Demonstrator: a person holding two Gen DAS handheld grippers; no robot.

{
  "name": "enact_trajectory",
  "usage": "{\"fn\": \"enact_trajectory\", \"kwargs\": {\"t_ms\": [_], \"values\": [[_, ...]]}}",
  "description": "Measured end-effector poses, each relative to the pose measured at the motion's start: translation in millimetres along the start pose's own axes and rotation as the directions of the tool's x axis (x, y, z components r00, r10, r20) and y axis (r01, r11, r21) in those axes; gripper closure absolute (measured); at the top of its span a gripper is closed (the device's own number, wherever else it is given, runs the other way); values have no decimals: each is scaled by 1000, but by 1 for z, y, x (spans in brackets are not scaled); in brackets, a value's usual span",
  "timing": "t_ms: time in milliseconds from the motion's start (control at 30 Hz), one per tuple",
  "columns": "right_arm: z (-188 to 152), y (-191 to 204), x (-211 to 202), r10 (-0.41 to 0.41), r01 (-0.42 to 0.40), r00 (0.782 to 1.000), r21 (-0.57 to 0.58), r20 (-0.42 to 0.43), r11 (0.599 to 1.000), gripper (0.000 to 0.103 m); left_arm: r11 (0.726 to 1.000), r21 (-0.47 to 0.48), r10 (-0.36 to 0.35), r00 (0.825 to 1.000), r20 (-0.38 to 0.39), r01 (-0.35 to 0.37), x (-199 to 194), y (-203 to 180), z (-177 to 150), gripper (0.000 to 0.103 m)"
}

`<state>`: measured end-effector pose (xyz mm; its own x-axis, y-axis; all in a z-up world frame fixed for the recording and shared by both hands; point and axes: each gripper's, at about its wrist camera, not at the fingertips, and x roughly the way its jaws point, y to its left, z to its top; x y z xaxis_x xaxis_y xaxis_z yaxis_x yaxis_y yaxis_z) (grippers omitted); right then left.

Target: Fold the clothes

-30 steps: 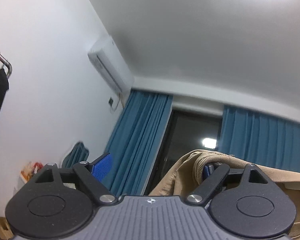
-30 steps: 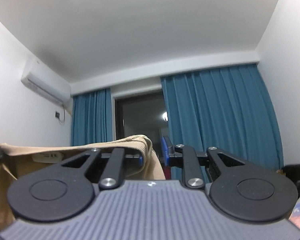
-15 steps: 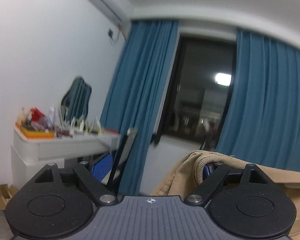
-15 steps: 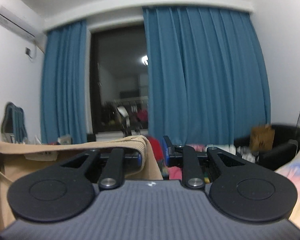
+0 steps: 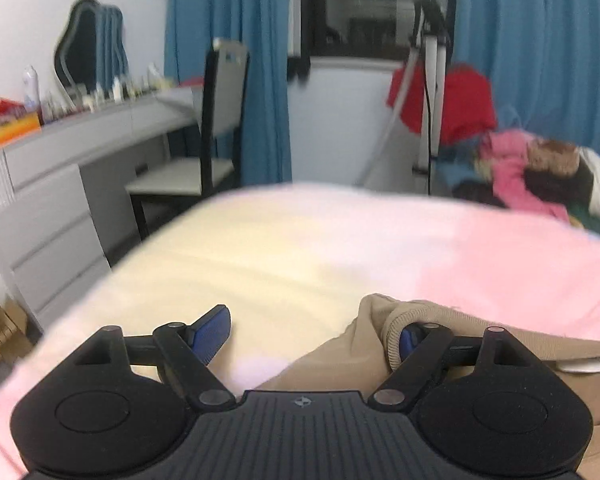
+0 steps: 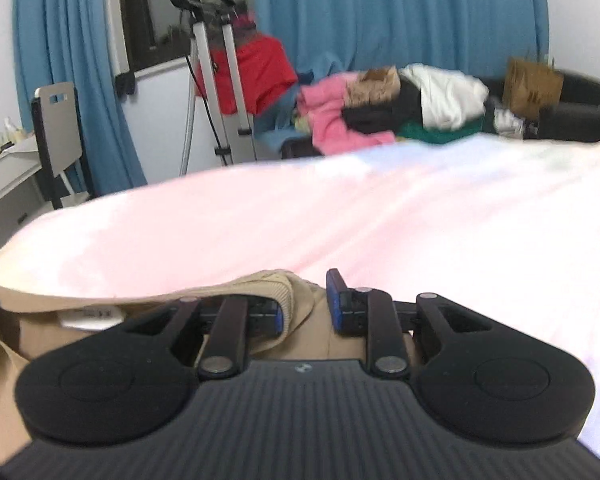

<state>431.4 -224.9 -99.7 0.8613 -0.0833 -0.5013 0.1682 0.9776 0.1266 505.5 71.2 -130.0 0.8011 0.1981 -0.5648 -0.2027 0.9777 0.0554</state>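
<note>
The beige garment (image 5: 340,360) was being laid on the bed (image 5: 300,248). The left tool (image 5: 312,332) stood wide and was closing; only its right pad touched the ribbed edge, at three o'clock. The right tool (image 6: 304,308) was opening, with cloth between the pads but not pressed. Next, I think, the garment should be spread flat. It looked soft, with a white label.

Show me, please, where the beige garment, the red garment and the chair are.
beige garment (image 5: 388,322): left wrist view, its ribbed hem.
red garment (image 6: 266,70): right wrist view, middle of the cloth.
chair (image 5: 226,80): left wrist view, its backrest.
</note>
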Motion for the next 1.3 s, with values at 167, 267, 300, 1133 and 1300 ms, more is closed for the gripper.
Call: {"fn": "enact_trajectory", "kwargs": {"t_ms": [167,267,300,1133,1300], "values": [[8,16,-5,62,-68,996,-90,-65,994,23,986,164,22,999,-27,-17,-1,-11,-5,6],[15,28,-28,106,-122,986,-126,-130,984,18,973,227,-24,997,-69,39,-22,-14,0,2],[17,29,-40,105,-123,986,-133,-130,984,18,966,253,-33,996,-81,53,-32,-15,1,1],[-100,-49,-370,230,-240,961,49,155,969,17,965,-35,-253,954,159,261,-399,142,-137,0],[-108,-58,-362,222,-236,967,122,122,964,17,915,-266,-295,953,70,303,-362,169,-140,0]]}}
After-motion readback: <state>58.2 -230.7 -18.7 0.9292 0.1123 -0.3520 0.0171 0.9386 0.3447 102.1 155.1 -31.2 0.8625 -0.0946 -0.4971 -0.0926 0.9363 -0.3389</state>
